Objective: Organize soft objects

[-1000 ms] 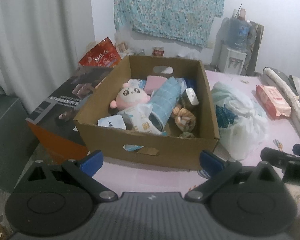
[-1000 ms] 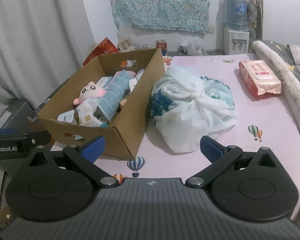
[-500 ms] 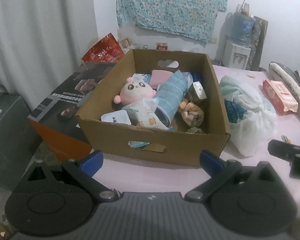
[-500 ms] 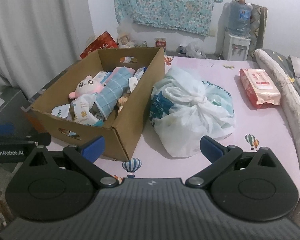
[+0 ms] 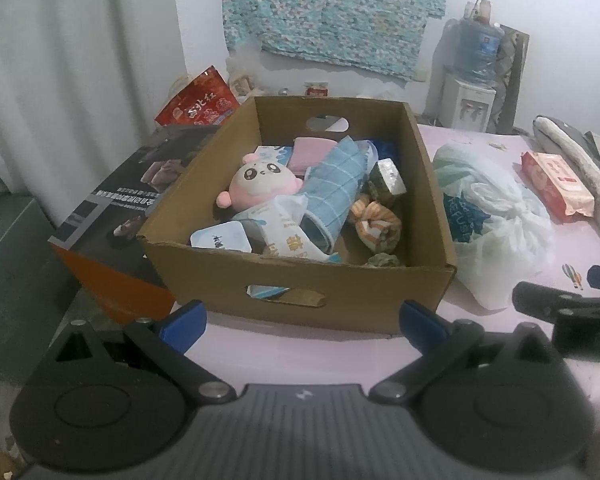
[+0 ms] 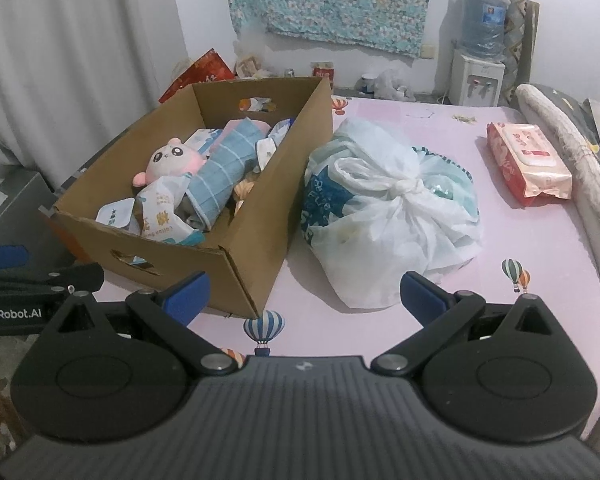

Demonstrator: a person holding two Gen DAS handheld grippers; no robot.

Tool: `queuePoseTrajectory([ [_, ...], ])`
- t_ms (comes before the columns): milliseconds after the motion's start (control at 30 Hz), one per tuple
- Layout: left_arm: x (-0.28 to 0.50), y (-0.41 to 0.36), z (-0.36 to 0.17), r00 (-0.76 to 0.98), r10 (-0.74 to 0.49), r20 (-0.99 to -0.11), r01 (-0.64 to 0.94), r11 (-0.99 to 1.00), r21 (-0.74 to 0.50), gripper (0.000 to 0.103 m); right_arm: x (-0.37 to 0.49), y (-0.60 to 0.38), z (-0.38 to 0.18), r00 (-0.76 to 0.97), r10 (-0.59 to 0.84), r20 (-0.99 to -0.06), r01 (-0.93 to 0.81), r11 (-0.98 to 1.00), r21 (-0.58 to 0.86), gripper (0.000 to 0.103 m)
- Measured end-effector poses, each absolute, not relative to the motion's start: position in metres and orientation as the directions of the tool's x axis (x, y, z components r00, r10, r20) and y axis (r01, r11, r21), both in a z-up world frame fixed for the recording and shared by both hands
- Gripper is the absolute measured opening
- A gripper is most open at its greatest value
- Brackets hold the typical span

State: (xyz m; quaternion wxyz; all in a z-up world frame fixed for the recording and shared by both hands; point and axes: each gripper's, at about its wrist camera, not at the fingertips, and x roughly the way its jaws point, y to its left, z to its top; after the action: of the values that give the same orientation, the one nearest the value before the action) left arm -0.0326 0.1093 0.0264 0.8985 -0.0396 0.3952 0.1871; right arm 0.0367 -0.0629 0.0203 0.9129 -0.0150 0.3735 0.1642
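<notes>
A cardboard box (image 5: 300,292) (image 6: 256,248) stands on the pink sheet. In it lie a pink plush doll (image 5: 256,190) (image 6: 168,160), a rolled blue checked cloth (image 5: 332,192) (image 6: 220,172), tissue packs (image 5: 284,232), a pink cloth (image 5: 310,156) and orange striped fabric (image 5: 374,224). A tied white plastic bag (image 5: 488,216) (image 6: 392,208) lies right of the box. My left gripper (image 5: 300,322) is open and empty, in front of the box's near wall. My right gripper (image 6: 304,296) is open and empty, before the box corner and the bag.
A pink wipes pack (image 6: 528,164) (image 5: 556,182) lies at the right, beside a rolled blanket (image 6: 572,160). A black and orange carton (image 5: 116,216) sits left of the box. A red snack bag (image 5: 200,100) and a water dispenser (image 6: 480,40) stand by the wall.
Both grippers have risen and drawn back a little, so the box shows more from above. Nothing was grasped or moved.
</notes>
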Motion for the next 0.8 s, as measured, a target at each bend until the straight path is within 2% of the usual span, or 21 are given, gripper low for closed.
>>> queuePoseTrajectory([
  [800, -0.026, 0.106, 0.016, 0.601, 0.270, -0.752, -0.338, 0.939, 0.067, 0.103, 0.039, -0.063, 0.015, 0.659, 0.279, -0.699, -0.312, 0.946, 0.084, 0.102],
])
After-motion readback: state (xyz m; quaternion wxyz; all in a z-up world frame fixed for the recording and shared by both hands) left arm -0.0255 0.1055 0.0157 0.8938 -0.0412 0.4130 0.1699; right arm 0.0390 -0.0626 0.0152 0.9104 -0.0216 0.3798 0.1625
